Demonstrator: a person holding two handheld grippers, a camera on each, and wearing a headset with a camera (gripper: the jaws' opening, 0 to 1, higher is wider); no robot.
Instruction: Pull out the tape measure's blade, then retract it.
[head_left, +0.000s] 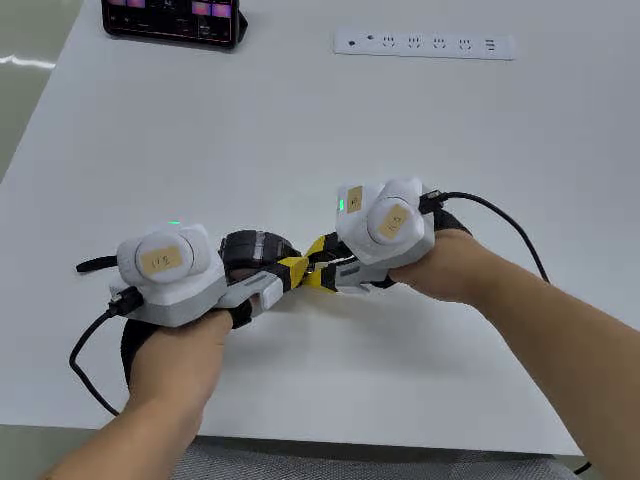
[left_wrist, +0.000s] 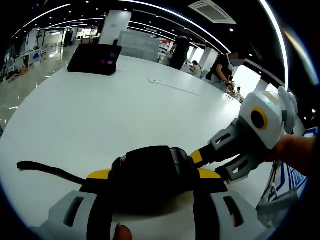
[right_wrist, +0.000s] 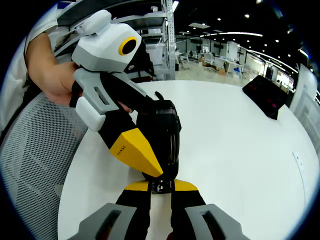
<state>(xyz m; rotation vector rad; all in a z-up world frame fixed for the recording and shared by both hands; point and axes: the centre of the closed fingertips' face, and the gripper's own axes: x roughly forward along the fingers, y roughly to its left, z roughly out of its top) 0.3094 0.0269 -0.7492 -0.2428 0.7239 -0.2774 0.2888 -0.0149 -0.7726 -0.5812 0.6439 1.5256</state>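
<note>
The left gripper (left_wrist: 153, 176) clamped the tape measure (head_left: 255, 248); the right gripper (right_wrist: 162, 188), just right, pinched its edge narrowly.

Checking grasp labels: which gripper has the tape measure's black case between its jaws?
The left gripper: its yellow-tipped jaws straddle the tape measure case. The right gripper is pinched shut at the case's edge, apparently on the blade tip.

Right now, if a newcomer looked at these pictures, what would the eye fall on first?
At the near middle of the white table, the white left gripper clamps a round black tape measure, while the white right gripper pinches its end between yellow-tipped jaws. A dark tablet with a glowing screen stands at the far edge, to the left.
</note>
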